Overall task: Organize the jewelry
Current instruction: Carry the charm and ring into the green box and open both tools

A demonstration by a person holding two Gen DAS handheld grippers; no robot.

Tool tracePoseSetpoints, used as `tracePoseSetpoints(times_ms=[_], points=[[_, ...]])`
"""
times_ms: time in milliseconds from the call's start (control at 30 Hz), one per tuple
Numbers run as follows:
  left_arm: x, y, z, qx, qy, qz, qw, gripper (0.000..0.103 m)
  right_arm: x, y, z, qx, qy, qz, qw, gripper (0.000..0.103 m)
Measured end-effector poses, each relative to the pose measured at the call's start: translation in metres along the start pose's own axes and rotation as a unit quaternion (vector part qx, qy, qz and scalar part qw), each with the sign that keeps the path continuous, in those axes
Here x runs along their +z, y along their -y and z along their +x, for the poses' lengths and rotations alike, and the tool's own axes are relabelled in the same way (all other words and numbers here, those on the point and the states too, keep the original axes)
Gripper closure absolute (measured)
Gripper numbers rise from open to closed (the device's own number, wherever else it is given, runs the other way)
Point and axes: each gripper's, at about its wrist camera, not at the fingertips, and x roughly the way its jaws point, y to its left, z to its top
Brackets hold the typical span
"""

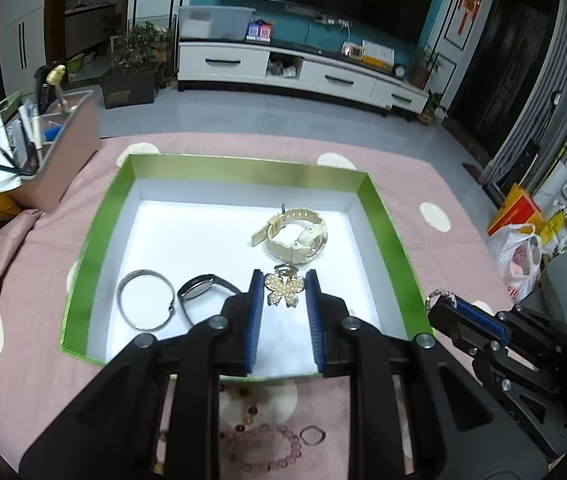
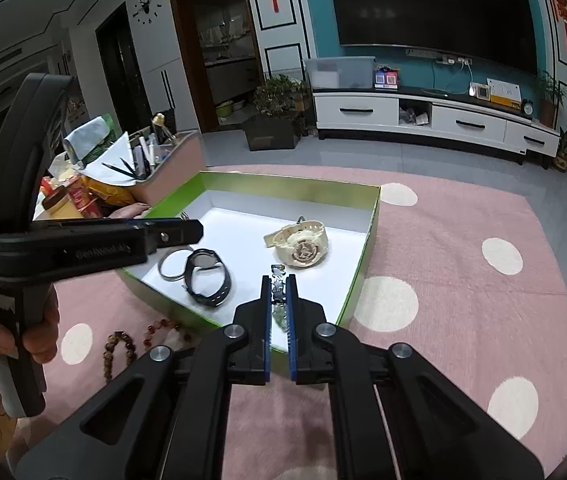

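Resting between the blue pads of the left gripper (image 1: 284,288), a pearl butterfly hair clip (image 1: 284,291) was pinched above the green-walled box (image 1: 243,168). Beyond it in the box lay a cream watch (image 1: 297,234), a black watch (image 1: 199,288) and a silver bangle (image 1: 146,300). The right gripper (image 2: 279,290) was clamped shut on a metal bracelet (image 2: 278,284).

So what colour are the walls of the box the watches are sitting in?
Green walls on the box, with a white floor inside; clearest in the left wrist view.
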Motion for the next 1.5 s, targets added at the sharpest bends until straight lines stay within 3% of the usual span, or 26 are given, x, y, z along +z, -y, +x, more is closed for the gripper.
tracePoseSetpoints(times_ms=[300,700,833,900,967,1033,1200,1267,1500], points=[[0.005,0.006,0.051,0.007,-0.04,0.005,0.9992,0.082,0.002,0.01,0.034,-0.005,-0.026,0.004,1.0,0.097],[0.003,0.008,0.075,0.009,-0.051,0.01,0.9986,0.082,0.003,0.019,0.055,-0.012,-0.041,0.009,0.999,0.094],[0.003,0.007,0.074,0.006,-0.045,0.007,0.9989,0.07,0.006,0.023,0.051,-0.009,-0.031,0.02,0.999,0.083],[0.004,0.005,0.069,0.005,-0.04,0.007,0.9992,0.067,0.006,0.023,0.045,-0.013,-0.024,0.018,0.999,0.082],[0.004,0.005,0.062,0.003,-0.032,0.004,0.9995,0.056,0.006,0.024,0.037,-0.007,-0.017,0.022,1.0,0.081],[0.002,0.005,0.053,0.003,-0.022,0.003,0.9997,0.052,0.003,0.026,0.028,-0.007,-0.011,0.026,1.0,0.076],[-0.008,0.003,0.028,0.011,-0.005,0.005,0.9999,0.044,-0.008,0.029,0.006,-0.01,-0.006,0.037,0.999,0.075],[-0.012,0.0,0.016,0.013,0.001,0.003,0.9999,0.036,-0.012,0.03,-0.001,-0.011,-0.006,0.039,0.999,0.074],[-0.037,-0.019,-0.026,0.043,0.007,-0.011,0.999,0.031,-0.036,0.024,-0.027,-0.011,-0.016,0.042,0.999,0.068]])
